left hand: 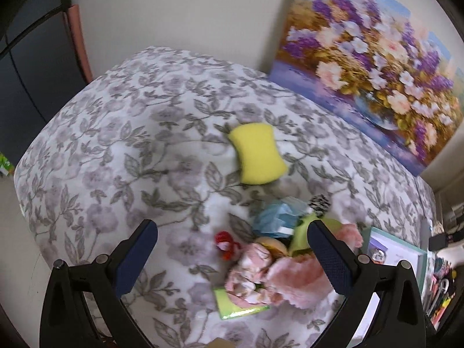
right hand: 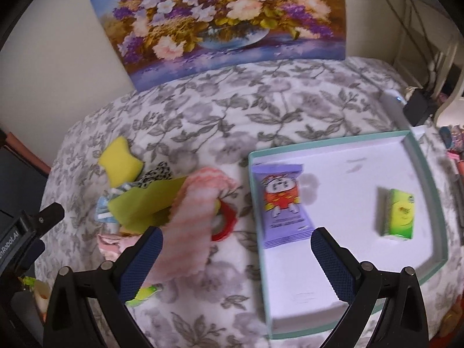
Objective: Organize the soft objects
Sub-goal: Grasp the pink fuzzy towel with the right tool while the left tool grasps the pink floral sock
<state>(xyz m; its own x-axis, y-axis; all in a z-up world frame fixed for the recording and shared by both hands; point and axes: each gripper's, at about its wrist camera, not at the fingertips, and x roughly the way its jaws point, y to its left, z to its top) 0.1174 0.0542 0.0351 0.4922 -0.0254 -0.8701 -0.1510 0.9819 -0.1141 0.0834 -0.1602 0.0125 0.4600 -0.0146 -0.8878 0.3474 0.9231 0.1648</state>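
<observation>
A pile of soft things lies on the flowered bedspread [left hand: 116, 145]: a yellow sponge [left hand: 258, 153] apart at the back, a blue face mask [left hand: 275, 217], a pink fluffy cloth [left hand: 298, 281], a small red toy [left hand: 226, 245] and a green tissue pack [left hand: 240, 310]. My left gripper [left hand: 232, 246] is open and empty above the pile. My right gripper [right hand: 236, 249] is open and empty between the pink cloth [right hand: 191, 220] and the teal-rimmed white tray [right hand: 420, 156]. The tray holds a purple wipes pack [right hand: 282, 203] and a green tissue pack [right hand: 398, 214].
A flower painting [right hand: 220, 20] leans on the wall behind the bed. A red tape ring [right hand: 226, 220] lies beside the cloth. A black charger [right hand: 417, 110] and clutter sit at the bed's right edge. The left gripper's body [right hand: 26, 232] shows at the left.
</observation>
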